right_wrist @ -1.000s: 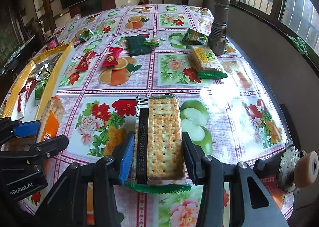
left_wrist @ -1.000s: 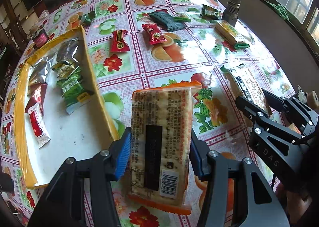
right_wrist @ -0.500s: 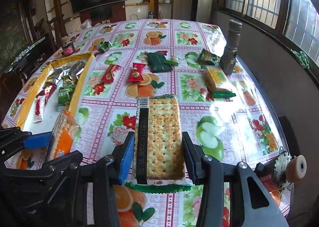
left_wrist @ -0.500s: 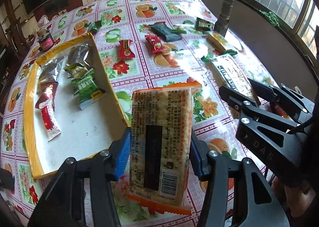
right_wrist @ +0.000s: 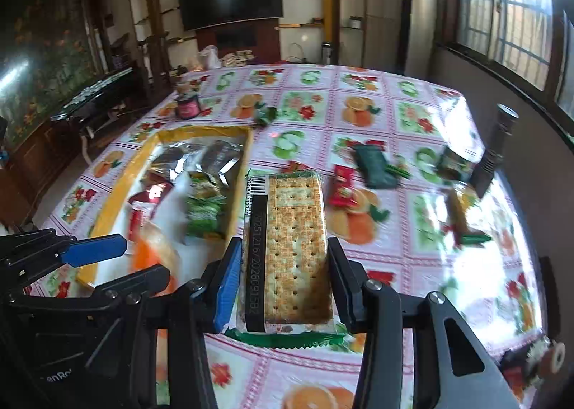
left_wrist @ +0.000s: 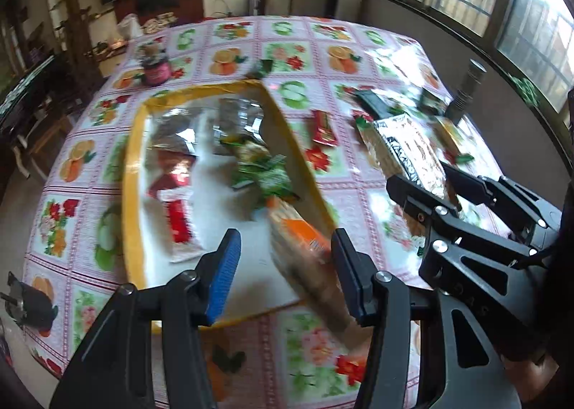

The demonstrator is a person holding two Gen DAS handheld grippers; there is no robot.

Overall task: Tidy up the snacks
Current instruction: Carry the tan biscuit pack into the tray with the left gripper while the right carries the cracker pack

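Note:
My left gripper [left_wrist: 283, 262] is open over the near end of the yellow-rimmed tray [left_wrist: 130, 172]. The orange-edged cracker pack [left_wrist: 305, 247], blurred, tilts between its fingers and leans on the right one, over the tray's near right rim. My right gripper [right_wrist: 283, 272] is shut on a green-edged cracker pack [right_wrist: 287, 247], held above the table to the right of the tray [right_wrist: 118, 190]. In the left wrist view that pack [left_wrist: 405, 150] and the right gripper [left_wrist: 423, 186] show at the right. The tray holds several green, red and silver snack packets [left_wrist: 258, 172].
Loose snacks lie on the flowered tablecloth: red candies [right_wrist: 342, 186], a dark green packet [right_wrist: 375, 165], another green pack [right_wrist: 453, 163]. A metal flashlight [right_wrist: 497, 147] stands at the right edge. A red jar [right_wrist: 187, 107] stands beyond the tray.
My left gripper has opened and let go of the orange cracker pack, which drops toward the tray. Both grippers have swung left and risen, the right still holding its pack.

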